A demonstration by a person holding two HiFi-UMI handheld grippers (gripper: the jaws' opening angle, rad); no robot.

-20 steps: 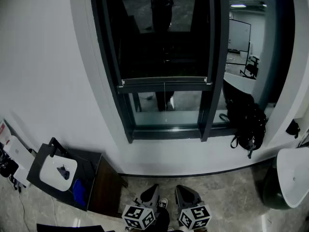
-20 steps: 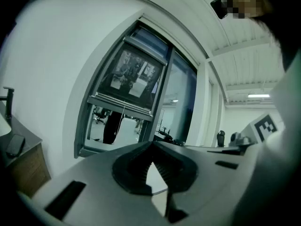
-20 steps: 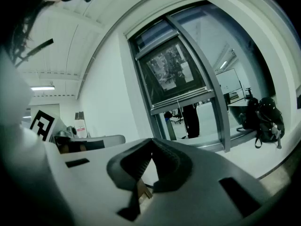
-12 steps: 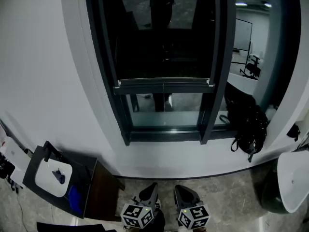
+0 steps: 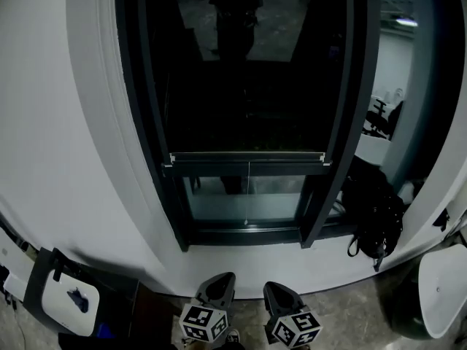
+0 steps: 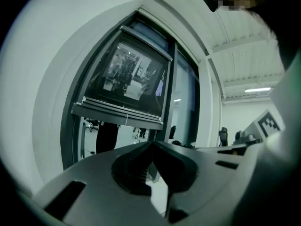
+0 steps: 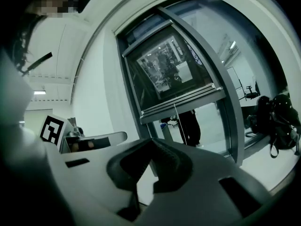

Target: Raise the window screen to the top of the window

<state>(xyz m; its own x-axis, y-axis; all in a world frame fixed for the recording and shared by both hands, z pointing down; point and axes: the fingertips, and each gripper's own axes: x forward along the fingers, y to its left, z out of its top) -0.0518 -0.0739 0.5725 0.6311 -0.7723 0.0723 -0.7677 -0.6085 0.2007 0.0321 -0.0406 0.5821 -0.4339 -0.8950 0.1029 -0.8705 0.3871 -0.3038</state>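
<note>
— What is the window frame [image 5: 314, 188] made of?
— Dark matt metal, as far as I can see. The glass [image 5: 244, 195] inside it is glossy and mirrors the room. Right of the frame I see a black cloth backpack [image 5: 376, 210]. Below the frame is polished floor [image 5: 350, 305], and left of it a smooth white wall [image 5: 58, 159].
— And the grippers?
— The left gripper [image 6: 151, 147] and right gripper [image 7: 151, 142] are matt grey plastic, with ribbed pads [image 6: 138, 166].

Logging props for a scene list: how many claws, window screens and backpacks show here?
Grey handheld claws: 2, left claw, right claw
Dark roll-down window screen: 1
Black fabric backpack: 1
Total: 4
</note>
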